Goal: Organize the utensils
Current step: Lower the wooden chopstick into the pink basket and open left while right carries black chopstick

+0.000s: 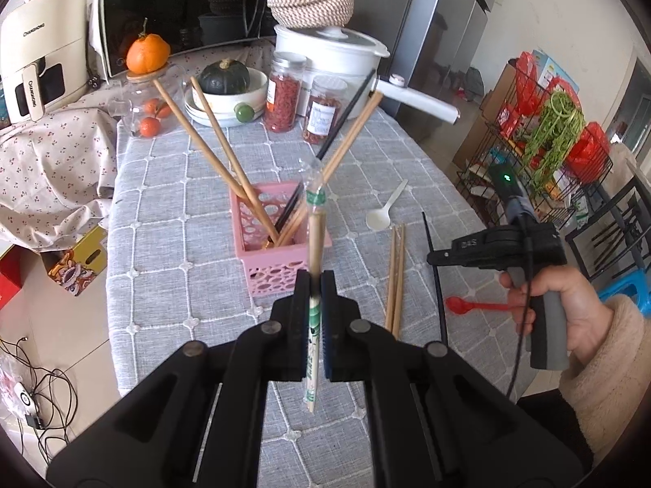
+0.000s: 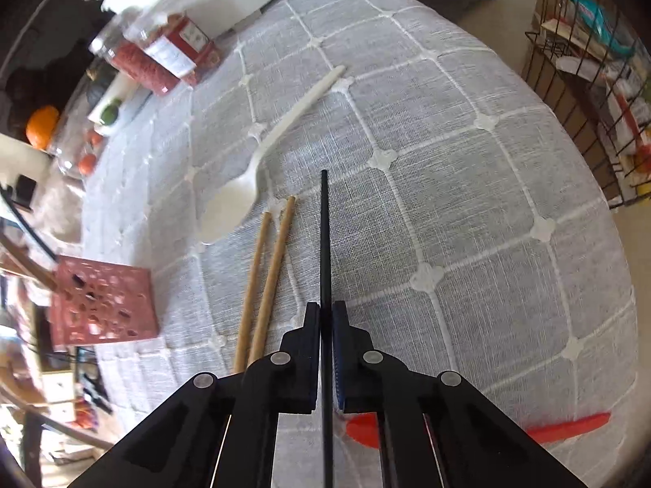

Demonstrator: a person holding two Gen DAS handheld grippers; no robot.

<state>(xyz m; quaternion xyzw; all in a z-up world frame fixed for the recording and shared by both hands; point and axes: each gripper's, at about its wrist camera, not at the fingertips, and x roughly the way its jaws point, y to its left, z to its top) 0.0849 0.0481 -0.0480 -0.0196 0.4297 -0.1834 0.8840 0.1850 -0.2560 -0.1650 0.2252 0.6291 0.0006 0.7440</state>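
Nearest, the left gripper (image 1: 313,284) has its fingers closed on wrapped chopsticks (image 1: 314,244), upright just before the pink basket (image 1: 280,256) of leaning chopsticks. To the right on the surface (image 1: 183,187), two wooden chopsticks (image 1: 395,276) and a white spoon (image 1: 380,215) lie loose. The right gripper (image 2: 324,313) pinches a black chopstick (image 2: 324,236). The slippery wrapper could let the pair slide free.
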